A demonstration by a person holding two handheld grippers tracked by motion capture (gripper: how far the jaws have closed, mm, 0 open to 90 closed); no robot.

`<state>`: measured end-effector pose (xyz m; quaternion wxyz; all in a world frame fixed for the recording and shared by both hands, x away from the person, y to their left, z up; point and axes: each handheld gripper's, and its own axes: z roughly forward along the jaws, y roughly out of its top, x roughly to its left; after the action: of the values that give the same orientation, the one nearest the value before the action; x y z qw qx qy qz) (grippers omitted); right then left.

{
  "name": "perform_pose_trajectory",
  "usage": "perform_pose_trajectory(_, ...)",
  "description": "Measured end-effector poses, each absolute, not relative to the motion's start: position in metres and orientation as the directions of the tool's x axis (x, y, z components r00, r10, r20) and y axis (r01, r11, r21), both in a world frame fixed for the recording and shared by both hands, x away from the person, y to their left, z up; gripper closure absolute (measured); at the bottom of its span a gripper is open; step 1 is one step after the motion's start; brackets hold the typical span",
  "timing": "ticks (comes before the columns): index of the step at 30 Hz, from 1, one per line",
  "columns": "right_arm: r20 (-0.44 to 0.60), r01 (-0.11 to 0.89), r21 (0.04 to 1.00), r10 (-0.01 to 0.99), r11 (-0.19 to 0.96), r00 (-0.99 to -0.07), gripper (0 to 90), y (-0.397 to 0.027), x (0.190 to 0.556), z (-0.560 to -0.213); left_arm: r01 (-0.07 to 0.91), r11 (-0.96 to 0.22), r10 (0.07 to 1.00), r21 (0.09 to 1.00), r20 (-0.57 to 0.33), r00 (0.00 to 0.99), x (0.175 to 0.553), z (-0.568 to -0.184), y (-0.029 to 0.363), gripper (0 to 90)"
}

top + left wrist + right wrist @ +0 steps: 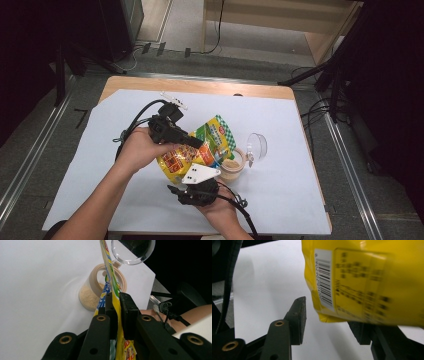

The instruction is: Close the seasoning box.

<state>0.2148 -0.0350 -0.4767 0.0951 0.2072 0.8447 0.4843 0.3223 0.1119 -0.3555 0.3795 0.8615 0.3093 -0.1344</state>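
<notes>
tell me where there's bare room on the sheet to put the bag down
The sheet is bare left of the left hand, along the far edge behind the bag, and right of the lid. The middle is crowded: bag, jar, lid and both tongs sit close together.

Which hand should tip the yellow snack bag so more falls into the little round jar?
Probably the left. The left gripper is shut on the yellow and green plastic bag, right above the clear round jar. The right gripper is open under the bag.
</notes>
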Motion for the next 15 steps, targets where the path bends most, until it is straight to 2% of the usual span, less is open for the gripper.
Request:
perform_pose_trajectory(5, 0.03, 0.25, 0.86, 0.446, 0.445, -0.895, 48.5, -0.0349, 0.2144, -0.4779, 0.627, -0.528, 0.419, 0.573, -0.467, 0.779, 0.3232, -0.356, 0.1153, 87.0)
perform_pose_trajectory(15, 0.063, 0.292, 0.86, 0.481, 0.418, -0.875, 46.9, -0.042, 0.2182, -0.4801, 0.622, -0.529, 0.402, 0.577, -0.475, 0.783, 0.326, -0.3614, 0.1201, 86.8)
